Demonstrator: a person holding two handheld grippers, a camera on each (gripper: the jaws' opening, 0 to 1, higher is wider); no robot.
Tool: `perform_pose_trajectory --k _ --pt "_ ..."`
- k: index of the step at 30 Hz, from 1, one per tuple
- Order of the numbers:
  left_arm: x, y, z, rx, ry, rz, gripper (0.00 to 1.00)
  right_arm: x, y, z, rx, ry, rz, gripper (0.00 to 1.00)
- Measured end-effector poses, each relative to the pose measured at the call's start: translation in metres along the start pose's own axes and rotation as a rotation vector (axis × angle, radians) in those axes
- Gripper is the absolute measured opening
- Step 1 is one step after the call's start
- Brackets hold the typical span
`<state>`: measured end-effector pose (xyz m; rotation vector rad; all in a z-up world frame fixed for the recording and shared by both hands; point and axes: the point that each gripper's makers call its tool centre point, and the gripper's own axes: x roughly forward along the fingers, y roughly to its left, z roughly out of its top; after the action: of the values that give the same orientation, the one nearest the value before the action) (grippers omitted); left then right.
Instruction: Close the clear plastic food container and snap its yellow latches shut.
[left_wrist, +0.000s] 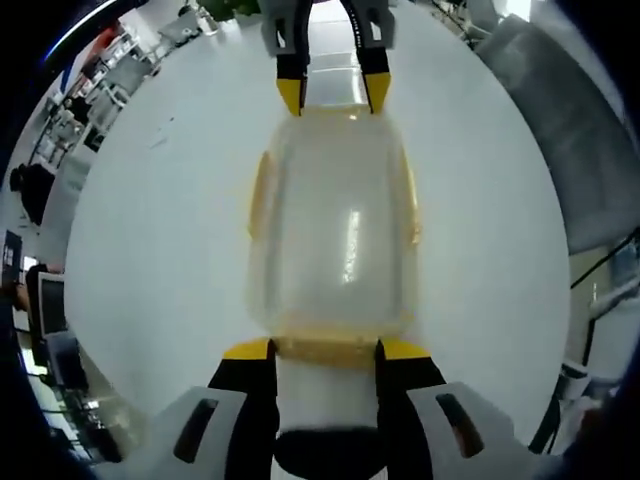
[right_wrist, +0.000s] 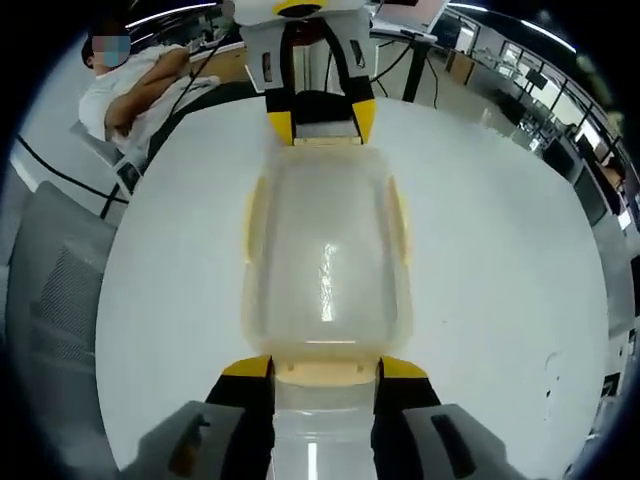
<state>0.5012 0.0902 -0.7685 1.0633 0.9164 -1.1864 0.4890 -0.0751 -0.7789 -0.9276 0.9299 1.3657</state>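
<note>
The clear plastic food container (left_wrist: 332, 225) lies on the white tabletop (left_wrist: 150, 250), lid seated on top, with a gripper at each of its two short ends.

Left gripper view: the left gripper (left_wrist: 325, 349) has its yellow-tipped jaws spread to either side of the near end latch (left_wrist: 325, 350), the tips just touching or just beside the container's end; they are parted and clench nothing. At the far end of the container the right gripper (left_wrist: 333, 93) stands likewise, its two yellow tips at the far edge. A yellow side latch (left_wrist: 260, 195) shows on one long side of the container and another (left_wrist: 410, 205) on the opposite long side; both lie close against the walls, but whether they are snapped home cannot be told.

Right gripper view: the same arrangement from the opposite end. The right gripper (right_wrist: 325, 368) is spread, jaws flanking the near end latch (right_wrist: 325, 372). The left gripper (right_wrist: 320, 125) sits at the far end of the container (right_wrist: 325, 250). Side latches (right_wrist: 253, 215) and (right_wrist: 397, 215) lie flat to the walls.

Beyond the tabletop (right_wrist: 500, 250), past the container's far end, a seated person (right_wrist: 135, 85) in white is seen
</note>
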Motion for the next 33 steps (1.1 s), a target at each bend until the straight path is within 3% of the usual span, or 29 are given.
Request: perform_pose_trajectory --k 12,33 --pt "-0.021 0.007 0.021 -0.008 -0.023 0.031 0.35 -0.03 -0.007 -0.002 -0.021 -0.011 -0.028 0.35" --pt "-0.027 0.01 0.054 0.001 -0.033 0.052 0.35 -0.058 -0.007 -0.024 -0.024 -0.003 -0.052 0.35"
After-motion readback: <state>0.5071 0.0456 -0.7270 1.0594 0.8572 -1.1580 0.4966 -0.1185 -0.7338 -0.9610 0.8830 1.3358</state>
